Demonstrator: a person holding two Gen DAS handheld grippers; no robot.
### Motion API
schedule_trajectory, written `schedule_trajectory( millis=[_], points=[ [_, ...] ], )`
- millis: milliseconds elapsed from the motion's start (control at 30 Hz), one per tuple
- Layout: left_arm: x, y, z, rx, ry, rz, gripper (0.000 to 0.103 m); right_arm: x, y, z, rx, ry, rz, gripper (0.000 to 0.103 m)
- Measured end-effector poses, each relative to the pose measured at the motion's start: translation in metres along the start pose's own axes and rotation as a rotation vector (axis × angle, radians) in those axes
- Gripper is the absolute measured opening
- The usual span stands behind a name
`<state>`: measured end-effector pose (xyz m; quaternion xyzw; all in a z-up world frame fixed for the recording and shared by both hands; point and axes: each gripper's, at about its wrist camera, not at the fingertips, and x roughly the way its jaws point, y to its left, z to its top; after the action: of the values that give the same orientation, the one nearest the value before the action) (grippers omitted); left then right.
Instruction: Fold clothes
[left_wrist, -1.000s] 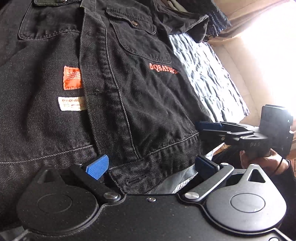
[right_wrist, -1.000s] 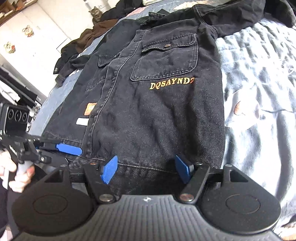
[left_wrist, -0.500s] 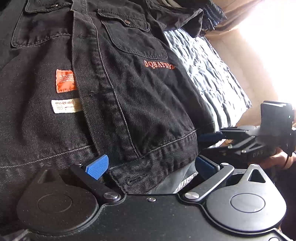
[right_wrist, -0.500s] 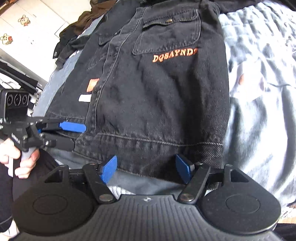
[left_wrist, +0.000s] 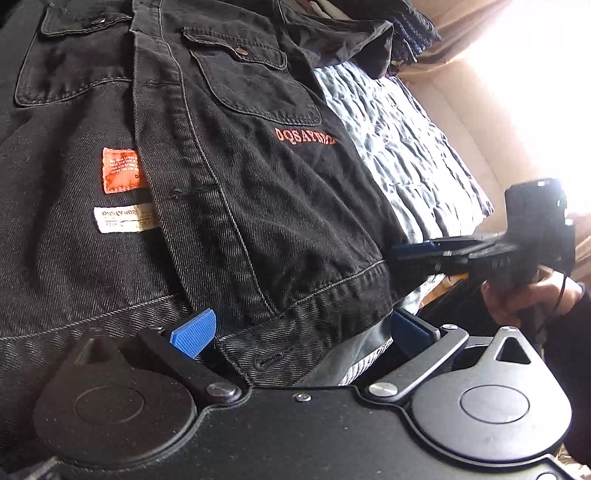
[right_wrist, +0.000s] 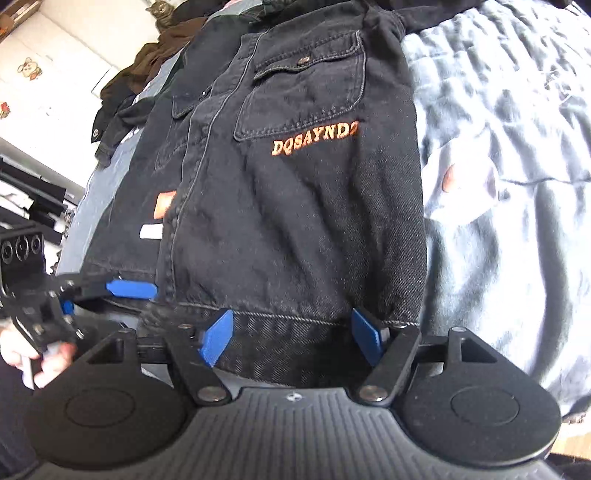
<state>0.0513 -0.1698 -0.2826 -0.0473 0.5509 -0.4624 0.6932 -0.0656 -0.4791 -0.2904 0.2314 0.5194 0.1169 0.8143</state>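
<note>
Both grippers, left gripper (left_wrist: 301, 330) and right gripper (right_wrist: 291, 338), are held with jaws apart at the hem of the unfolded black denim jacket (right_wrist: 295, 206), so nearly all folding is judged undone.

Black denim jacket (right_wrist: 295, 206) is filling the frame's centre; bare blue bedspread (right_wrist: 509, 184) is lying open at right, clothes pile (right_wrist: 147, 62) crowding the upper left.

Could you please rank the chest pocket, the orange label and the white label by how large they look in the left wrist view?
1. Chest pocket, clearly largest.
2. Orange label and white label: look alike; both partly hidden, so unranked.
</note>
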Motion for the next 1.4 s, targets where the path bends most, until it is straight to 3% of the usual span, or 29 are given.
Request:
schedule_trajectory(
  millis=[167,333,500,600,767,933,1067,1233,1400],
  points=[
    [-0.01,-0.006,0.001,0.023,-0.045,-0.037,0.102,-0.014,0.002,0.0,0.022,0.002,0.019,0.071],
    [-0.027,-0.014,0.011,0.008,-0.176,-0.114,0.102,-0.049,-0.004,0.013,0.031,-0.137,0.025,0.072],
    [-0.018,-0.022,0.056,-0.017,-0.267,-0.031,0.103,-0.069,-0.044,0.047,0.116,-0.272,-0.056,0.075],
    [-0.007,-0.028,0.094,-0.017,-0.324,-0.006,0.103,-0.077,-0.071,0.075,0.208,-0.347,-0.055,0.075],
    [0.023,-0.029,0.146,-0.04,-0.434,0.1,0.103,-0.081,-0.084,0.119,0.237,-0.518,-0.082,0.082],
    [0.047,-0.008,0.147,-0.086,-0.488,0.073,0.103,-0.07,-0.11,0.164,0.236,-0.618,-0.115,0.087],
    [0.056,0.001,0.148,-0.114,-0.482,0.106,0.103,-0.075,-0.177,0.194,0.407,-0.682,-0.105,0.088],
    [0.049,0.003,0.149,-0.114,-0.534,0.126,0.103,-0.082,-0.275,0.231,0.749,-0.759,0.003,0.09],
    [0.053,0.001,0.146,-0.093,-0.514,0.14,0.103,-0.08,-0.325,0.261,0.948,-0.846,0.151,0.091]
  ],
)
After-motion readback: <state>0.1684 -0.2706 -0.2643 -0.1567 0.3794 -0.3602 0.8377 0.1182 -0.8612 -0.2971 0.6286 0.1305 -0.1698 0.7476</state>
